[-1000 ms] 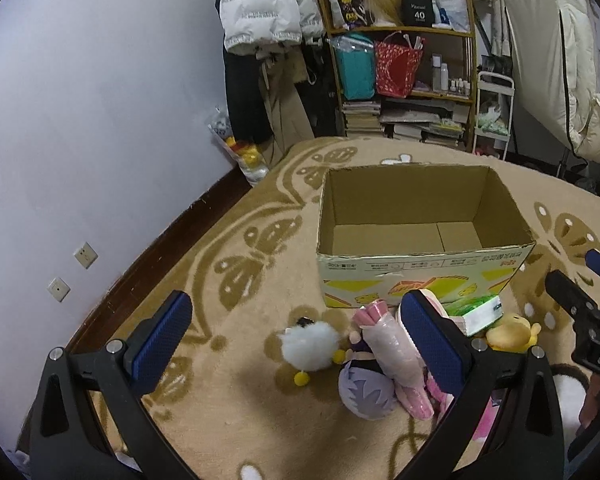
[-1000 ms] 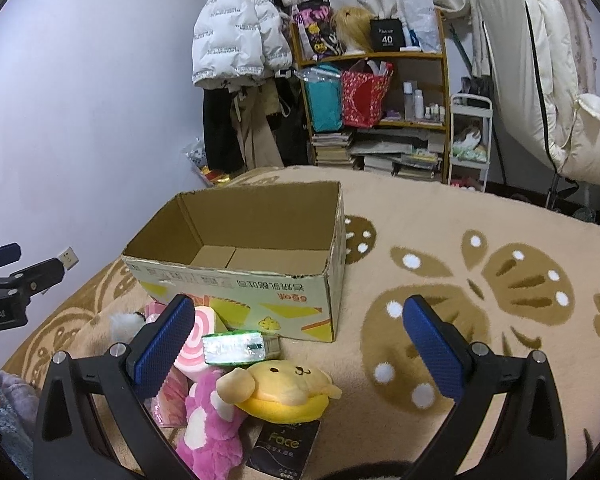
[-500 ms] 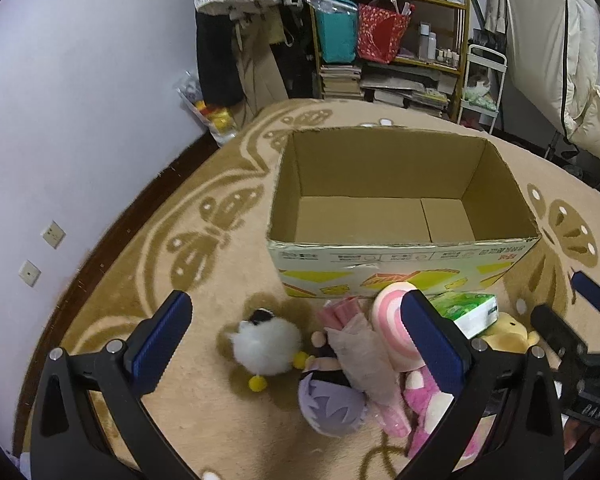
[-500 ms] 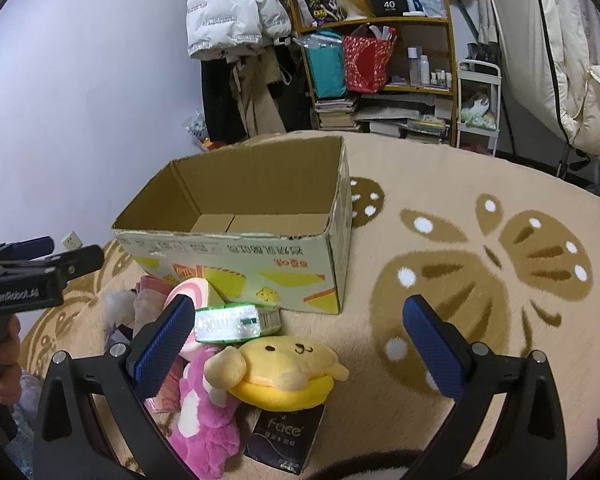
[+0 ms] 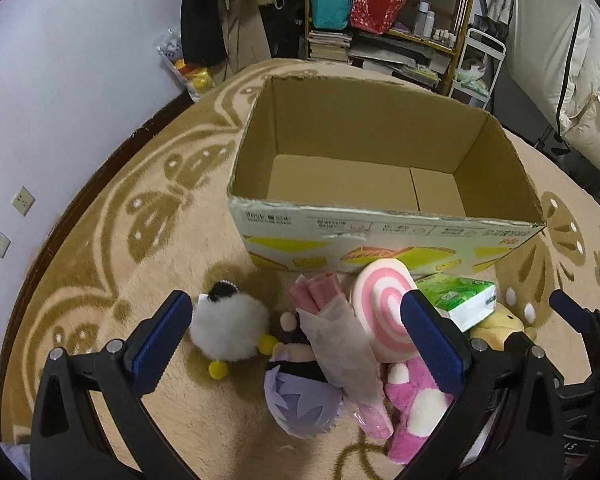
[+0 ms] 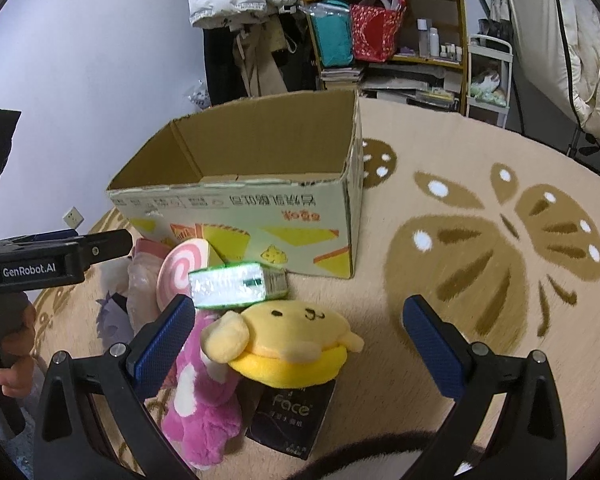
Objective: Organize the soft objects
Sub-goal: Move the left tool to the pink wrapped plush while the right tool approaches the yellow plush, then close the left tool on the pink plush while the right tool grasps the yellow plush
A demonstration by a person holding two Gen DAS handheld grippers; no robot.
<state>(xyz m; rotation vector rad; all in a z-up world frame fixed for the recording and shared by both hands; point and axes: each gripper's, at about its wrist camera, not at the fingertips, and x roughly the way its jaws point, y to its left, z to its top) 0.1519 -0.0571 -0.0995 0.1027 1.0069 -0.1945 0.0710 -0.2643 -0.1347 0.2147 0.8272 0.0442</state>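
Soft toys point(image 5: 332, 356) lie heaped beneath the spread left claw point(image 5: 296, 340).

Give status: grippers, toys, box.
Left gripper open, empty, over toy pile. Right gripper open, empty, over yellow plush. Cardboard box empty. Tissue pack lies on the pile.

box point(image 5: 384, 232): on rug point(image 5: 112, 264), behind toy pile
tissue pack point(image 6: 236, 285): behind duck plush point(image 6: 288, 344)
shelf point(image 6: 392, 32): behind box
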